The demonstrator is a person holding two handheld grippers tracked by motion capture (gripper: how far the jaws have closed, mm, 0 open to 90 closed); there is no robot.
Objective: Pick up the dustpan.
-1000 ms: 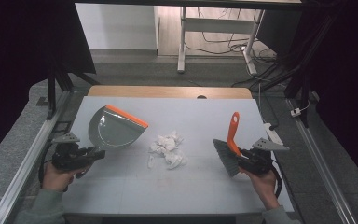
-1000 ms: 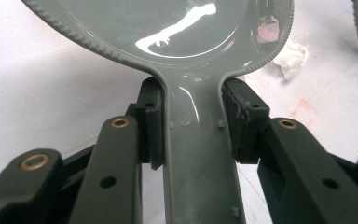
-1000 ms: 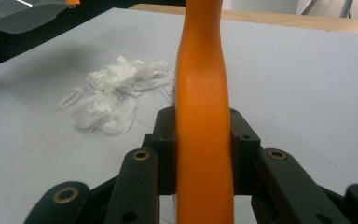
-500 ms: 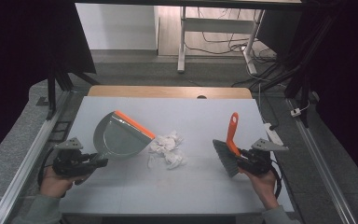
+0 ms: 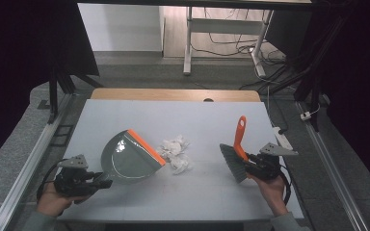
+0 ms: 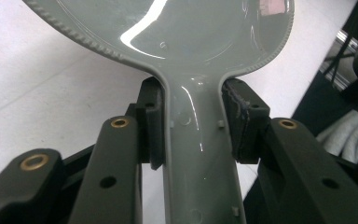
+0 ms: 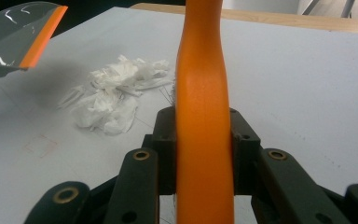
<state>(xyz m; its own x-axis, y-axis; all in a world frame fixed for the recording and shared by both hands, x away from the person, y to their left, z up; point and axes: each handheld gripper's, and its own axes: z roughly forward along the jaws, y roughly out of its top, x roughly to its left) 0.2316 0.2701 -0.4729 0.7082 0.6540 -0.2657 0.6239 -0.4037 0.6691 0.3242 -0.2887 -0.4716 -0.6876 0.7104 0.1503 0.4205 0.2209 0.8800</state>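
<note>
A grey dustpan [image 5: 125,158] with an orange lip lies low over the white table, its lip just left of a heap of crumpled white paper [image 5: 176,152]. My left gripper [image 5: 103,183] is shut on the dustpan's handle [image 6: 193,154], one pad on each side. At the right, my right gripper [image 5: 248,166] is shut on the orange handle of a brush [image 5: 240,137], whose grey bristles point towards the paper. In the right gripper view the orange brush handle [image 7: 203,93] stands between the pads of my right gripper [image 7: 203,140], with the paper [image 7: 112,91] and the dustpan's lip [image 7: 42,32] beyond at the left.
The white table top [image 5: 173,113] ends in a wooden strip [image 5: 173,94] at the far side. Metal rails [image 5: 33,154] run along both sides. Beyond the table stand white desk legs [image 5: 188,43] and floor cables.
My left gripper has drawn back towards the near edge with the dustpan, which has come down and turned so its orange lip now lies beside the paper. The right gripper and brush have stayed put.
</note>
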